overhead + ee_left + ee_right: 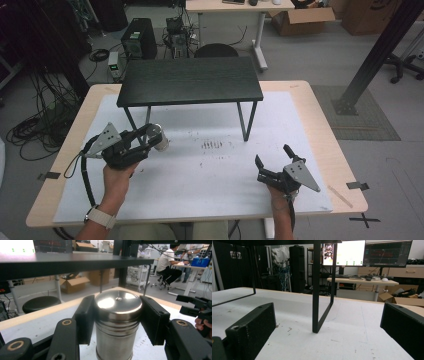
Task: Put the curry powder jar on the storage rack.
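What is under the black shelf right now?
Under the black shelf, bare white mat shows between its legs. The steel canister, in the left hand-held gripper, sits at its front edge. Farther back is hidden.

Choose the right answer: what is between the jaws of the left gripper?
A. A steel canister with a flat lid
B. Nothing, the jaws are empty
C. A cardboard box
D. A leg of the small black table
A: in the left gripper view, both jaws of the left gripper press against the sides of the steel canister, whose flat shiny lid shows on top.
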A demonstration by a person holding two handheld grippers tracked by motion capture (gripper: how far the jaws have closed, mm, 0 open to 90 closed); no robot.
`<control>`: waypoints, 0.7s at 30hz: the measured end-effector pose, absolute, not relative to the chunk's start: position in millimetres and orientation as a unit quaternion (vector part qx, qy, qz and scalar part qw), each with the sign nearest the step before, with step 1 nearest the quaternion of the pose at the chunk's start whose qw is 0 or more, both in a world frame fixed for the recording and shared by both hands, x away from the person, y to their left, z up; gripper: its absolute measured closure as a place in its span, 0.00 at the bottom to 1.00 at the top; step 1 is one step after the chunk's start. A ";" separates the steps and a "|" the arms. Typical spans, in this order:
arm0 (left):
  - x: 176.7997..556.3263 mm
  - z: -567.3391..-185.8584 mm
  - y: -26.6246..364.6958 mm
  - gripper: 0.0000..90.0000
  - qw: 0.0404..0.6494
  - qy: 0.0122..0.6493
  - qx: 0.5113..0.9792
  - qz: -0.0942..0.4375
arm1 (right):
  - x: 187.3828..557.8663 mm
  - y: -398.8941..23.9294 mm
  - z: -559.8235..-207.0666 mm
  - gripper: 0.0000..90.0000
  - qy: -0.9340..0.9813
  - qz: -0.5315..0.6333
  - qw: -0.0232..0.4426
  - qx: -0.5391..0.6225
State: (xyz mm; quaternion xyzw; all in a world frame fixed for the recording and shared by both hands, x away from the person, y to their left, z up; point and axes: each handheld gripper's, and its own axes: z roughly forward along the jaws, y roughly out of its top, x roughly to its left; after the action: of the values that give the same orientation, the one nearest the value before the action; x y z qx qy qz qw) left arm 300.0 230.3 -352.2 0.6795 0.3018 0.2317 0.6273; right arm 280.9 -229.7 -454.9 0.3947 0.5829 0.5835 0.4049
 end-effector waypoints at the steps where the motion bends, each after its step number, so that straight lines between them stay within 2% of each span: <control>1: 299.8 -350.2 231.0 0.55 0.628 0.301 0.680 0.231 | 280.9 -229.7 -454.8 0.00 0.583 0.583 0.405 0.395; 21: 307.8 -305.4 234.0 0.55 0.632 0.280 0.686 0.226 | 281.2 -229.7 -454.8 0.00 0.583 0.583 0.405 0.395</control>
State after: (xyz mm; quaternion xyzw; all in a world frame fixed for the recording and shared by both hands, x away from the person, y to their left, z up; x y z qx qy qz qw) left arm 307.8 234.0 -305.4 0.6863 0.2802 0.2260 0.6320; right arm 281.2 -229.7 -454.8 0.3949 0.5831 0.5832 0.4049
